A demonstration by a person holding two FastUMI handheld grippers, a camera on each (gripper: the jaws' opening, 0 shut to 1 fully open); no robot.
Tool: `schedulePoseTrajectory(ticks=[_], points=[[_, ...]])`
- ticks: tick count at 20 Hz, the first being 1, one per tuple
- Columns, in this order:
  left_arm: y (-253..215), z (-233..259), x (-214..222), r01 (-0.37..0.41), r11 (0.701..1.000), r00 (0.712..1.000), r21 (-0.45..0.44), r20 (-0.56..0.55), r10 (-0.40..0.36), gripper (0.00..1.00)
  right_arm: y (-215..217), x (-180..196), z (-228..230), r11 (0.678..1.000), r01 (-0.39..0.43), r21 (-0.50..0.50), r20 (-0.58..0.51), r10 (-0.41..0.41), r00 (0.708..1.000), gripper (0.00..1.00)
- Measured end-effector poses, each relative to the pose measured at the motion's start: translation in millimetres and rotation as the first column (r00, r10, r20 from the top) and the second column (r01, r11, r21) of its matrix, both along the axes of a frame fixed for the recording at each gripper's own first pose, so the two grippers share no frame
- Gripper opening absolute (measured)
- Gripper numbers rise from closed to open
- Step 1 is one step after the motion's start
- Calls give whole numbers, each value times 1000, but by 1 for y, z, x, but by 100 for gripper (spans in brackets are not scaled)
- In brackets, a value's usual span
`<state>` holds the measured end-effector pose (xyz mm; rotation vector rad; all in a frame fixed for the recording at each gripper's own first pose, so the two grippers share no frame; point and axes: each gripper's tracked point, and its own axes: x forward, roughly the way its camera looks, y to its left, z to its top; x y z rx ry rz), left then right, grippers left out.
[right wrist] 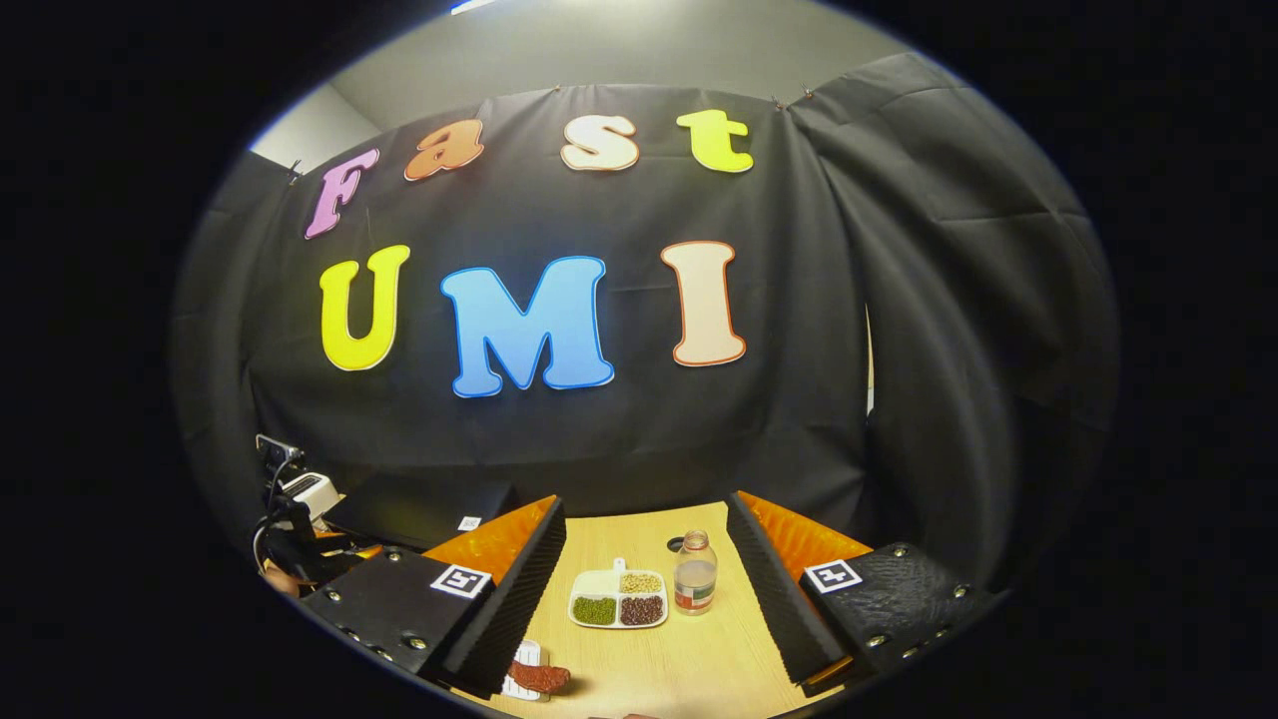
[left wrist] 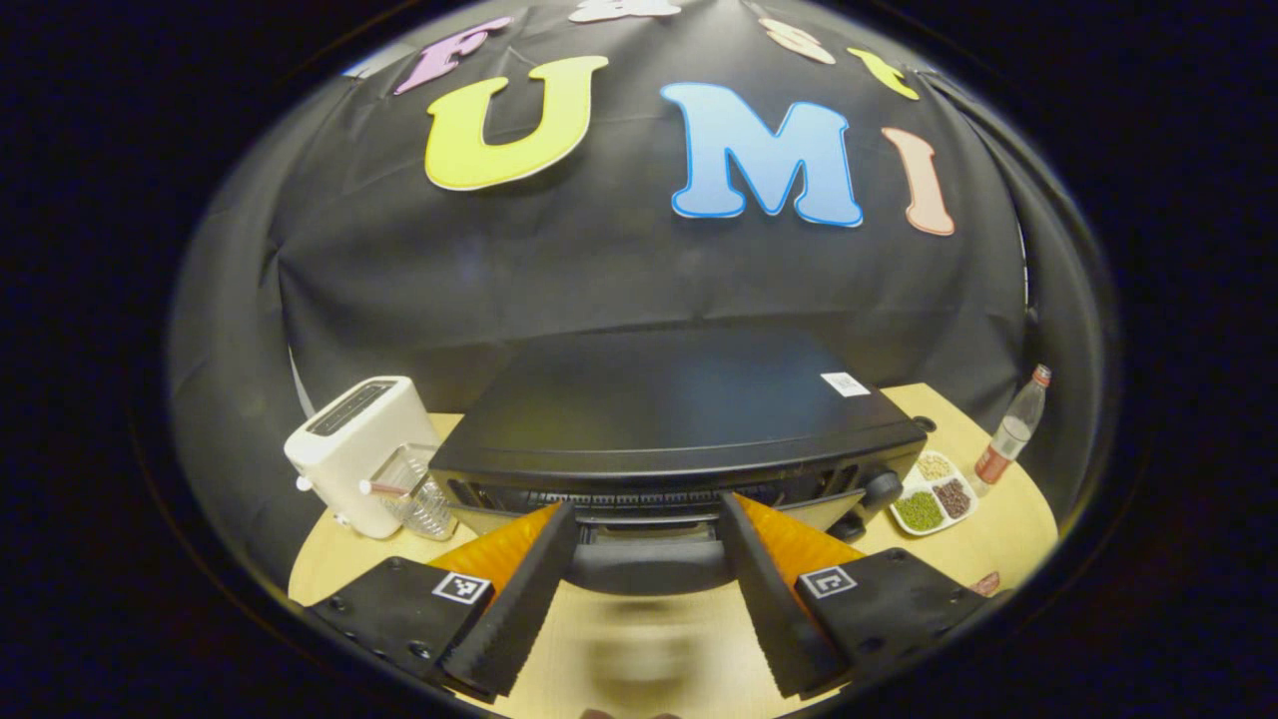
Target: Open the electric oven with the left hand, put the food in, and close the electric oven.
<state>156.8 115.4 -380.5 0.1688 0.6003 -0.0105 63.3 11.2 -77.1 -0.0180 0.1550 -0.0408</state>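
Note:
The black electric oven [left wrist: 659,399] stands on the wooden table [left wrist: 639,649], seen from above and in front. Its dark door handle [left wrist: 649,564] lies crosswise between the fingers of my left gripper [left wrist: 647,504], which stands open around it. A reddish-brown piece of food [right wrist: 539,677] rests on a small white card near the table's front edge, just ahead of my right gripper's left finger. My right gripper [right wrist: 644,501] is open and holds nothing. It hovers over the table to the right of the oven [right wrist: 419,509].
A white toaster [left wrist: 349,449] and a clear glass container [left wrist: 414,489] stand left of the oven. To its right are a divided dish [right wrist: 619,597] of beans and a small bottle [right wrist: 695,586]. My left gripper's body [right wrist: 290,539] sits at the oven's front.

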Motion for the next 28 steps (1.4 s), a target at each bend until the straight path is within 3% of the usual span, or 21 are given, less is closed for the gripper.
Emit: schedulePoseTrajectory(ticks=[14,19,24,26,28], points=[[4,-35,-72,10,999,999,-53,-53,-13,100,35,-25,6,999,-44,-26,5,45,999,99],[5,-53,-91,29,999,996,-37,-83,-32,96,45,-29,3,998,-60,-20,-9,60,998,99],[8,-82,-114,22,999,990,-43,-140,-28,100,47,-35,-4,998,-65,-26,-28,64,998,99],[10,-79,-117,16,999,992,-41,-126,-21,96,48,-38,-4,997,-69,-30,-27,68,997,99],[8,-67,-118,13,999,994,-49,-107,-18,100,46,-39,-8,997,-71,-35,-36,69,997,99]])
